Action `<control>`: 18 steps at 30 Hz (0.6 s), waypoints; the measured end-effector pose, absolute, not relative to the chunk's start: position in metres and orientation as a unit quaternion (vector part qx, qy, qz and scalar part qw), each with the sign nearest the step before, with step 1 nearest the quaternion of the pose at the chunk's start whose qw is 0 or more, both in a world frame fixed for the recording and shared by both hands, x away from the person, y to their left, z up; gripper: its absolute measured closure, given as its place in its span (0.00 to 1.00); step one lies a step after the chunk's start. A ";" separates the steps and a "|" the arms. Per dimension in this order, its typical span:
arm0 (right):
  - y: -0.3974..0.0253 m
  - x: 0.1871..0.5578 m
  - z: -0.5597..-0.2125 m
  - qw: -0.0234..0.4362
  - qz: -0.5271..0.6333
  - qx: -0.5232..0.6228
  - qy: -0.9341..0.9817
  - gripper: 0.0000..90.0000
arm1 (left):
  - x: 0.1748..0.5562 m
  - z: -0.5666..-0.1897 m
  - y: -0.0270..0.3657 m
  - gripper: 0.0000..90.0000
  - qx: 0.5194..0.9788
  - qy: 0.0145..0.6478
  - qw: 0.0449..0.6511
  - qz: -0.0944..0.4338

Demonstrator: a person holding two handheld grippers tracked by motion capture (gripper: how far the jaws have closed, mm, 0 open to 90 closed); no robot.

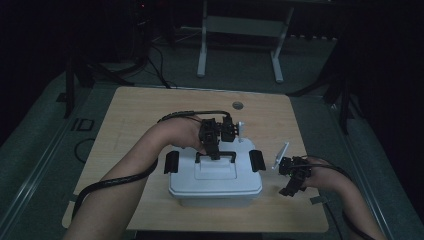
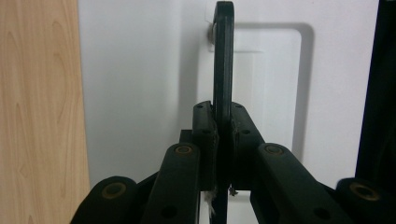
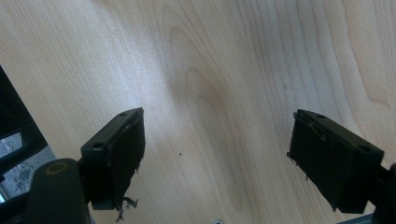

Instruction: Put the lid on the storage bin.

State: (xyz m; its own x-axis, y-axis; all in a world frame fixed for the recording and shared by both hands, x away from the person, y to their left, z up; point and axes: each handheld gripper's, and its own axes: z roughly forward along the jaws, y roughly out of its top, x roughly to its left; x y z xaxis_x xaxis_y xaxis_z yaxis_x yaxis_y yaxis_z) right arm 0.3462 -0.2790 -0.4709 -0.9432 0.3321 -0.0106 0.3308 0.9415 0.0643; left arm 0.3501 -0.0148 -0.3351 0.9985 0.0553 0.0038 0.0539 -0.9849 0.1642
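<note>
A white plastic box (image 1: 215, 182) with a white lid (image 2: 140, 93) stands near the table's front edge. Black latches stick out at its left (image 1: 171, 162) and right (image 1: 256, 160) ends. A black carry handle (image 1: 216, 155) stands upright over the lid. My left gripper (image 1: 214, 150) hangs above the box, shut on the handle (image 2: 223, 70), which runs edge-on between the jaws in the left gripper view. My right gripper (image 1: 291, 186) hovers to the right of the box, open, with bare wood between its pads (image 3: 119, 154).
The wooden table (image 1: 140, 115) has a round grommet hole (image 1: 237, 105) near its far edge. Metal frame legs (image 1: 202, 45) stand on the dark floor beyond. A cable (image 1: 107, 182) trails from the left gripper along the forearm.
</note>
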 end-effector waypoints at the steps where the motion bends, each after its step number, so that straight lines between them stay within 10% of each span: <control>1: -0.279 0.346 -0.471 0.011 0.031 0.168 0.985 0.20 | 0.350 -0.336 -0.016 0.93 0.996 0.030 0.082 0.002; 18: -0.278 0.346 -0.471 0.009 0.033 0.168 0.985 0.20 | 0.361 -0.356 -0.021 0.92 0.996 0.029 0.080 -0.003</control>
State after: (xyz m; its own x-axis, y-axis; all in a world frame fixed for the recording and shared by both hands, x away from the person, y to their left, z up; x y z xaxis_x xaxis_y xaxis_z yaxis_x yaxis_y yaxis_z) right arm 0.3464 -0.2781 -0.4715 -0.9432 0.3321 -0.0061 0.3310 0.9412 0.0678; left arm 0.3611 -0.0210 -0.3558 0.9983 0.0567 -0.0103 0.0576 -0.9856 0.1591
